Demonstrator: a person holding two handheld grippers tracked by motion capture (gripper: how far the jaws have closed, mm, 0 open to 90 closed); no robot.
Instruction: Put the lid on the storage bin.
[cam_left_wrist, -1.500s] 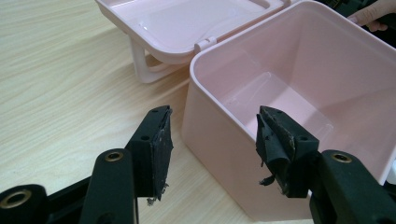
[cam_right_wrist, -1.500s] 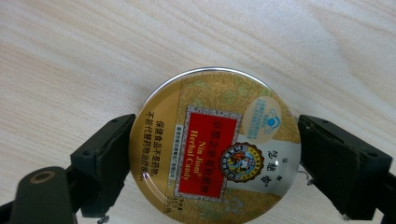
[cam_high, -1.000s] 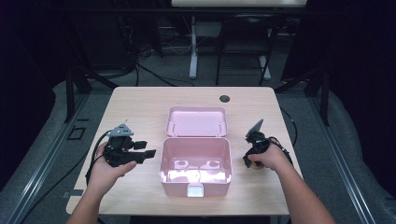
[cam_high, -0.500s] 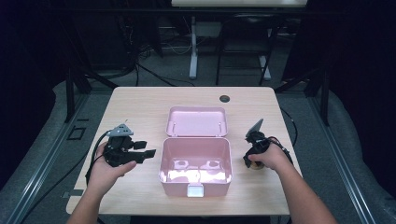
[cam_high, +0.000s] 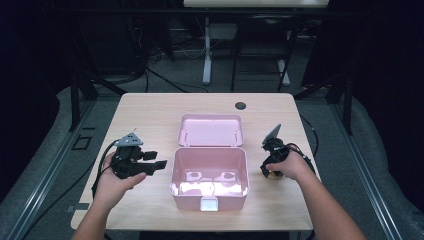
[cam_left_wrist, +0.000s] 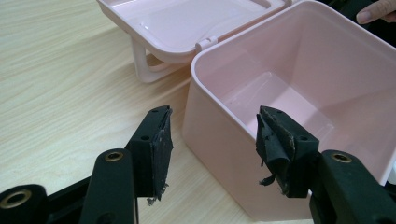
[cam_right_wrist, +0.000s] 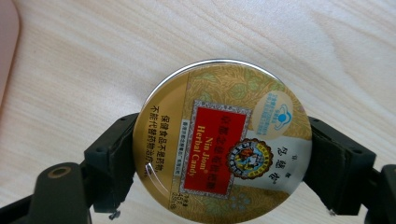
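The tabletop carries an open pink box, lid flung back. The left gripper gapes just beside its wall. The right gripper clamps a round candy tin (gold, red label) right of the box.

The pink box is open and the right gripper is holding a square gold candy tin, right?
Almost. The pink box is open, and the right gripper does hold a gold candy tin, but the tin is round, not square. The right gripper view shows its circular lid held between the two jaws.
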